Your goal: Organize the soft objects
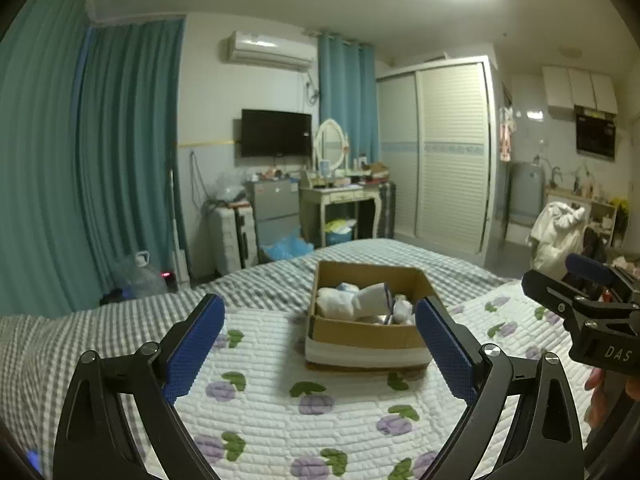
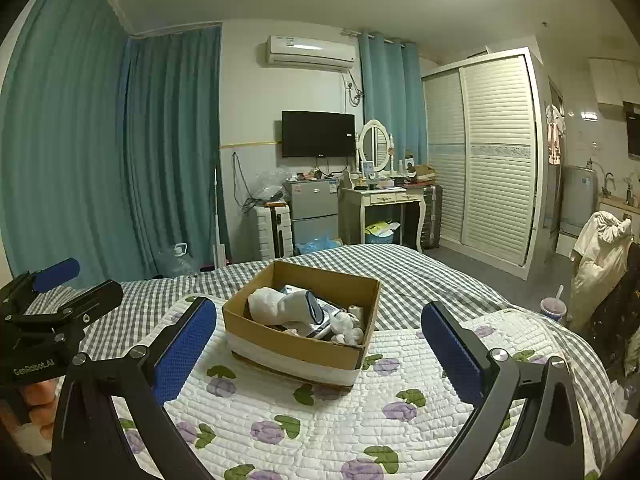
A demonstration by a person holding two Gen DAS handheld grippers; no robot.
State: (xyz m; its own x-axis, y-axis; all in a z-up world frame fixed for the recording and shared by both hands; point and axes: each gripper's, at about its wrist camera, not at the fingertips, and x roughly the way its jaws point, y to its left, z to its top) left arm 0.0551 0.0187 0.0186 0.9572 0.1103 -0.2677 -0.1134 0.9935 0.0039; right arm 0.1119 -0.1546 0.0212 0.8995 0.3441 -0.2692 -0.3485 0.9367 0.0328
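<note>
A cardboard box sits on a white quilt with purple flowers on the bed. It holds several soft white and grey items, like rolled socks. In the right wrist view the box holds the same soft items. My left gripper is open and empty, held back from the box. My right gripper is open and empty, also short of the box. The right gripper shows at the right edge of the left wrist view; the left gripper shows at the left edge of the right wrist view.
A grey checked sheet covers the rest of the bed. Beyond the bed stand a dressing table, a small fridge, a suitcase and a wardrobe. A chair with white clothes is at the right.
</note>
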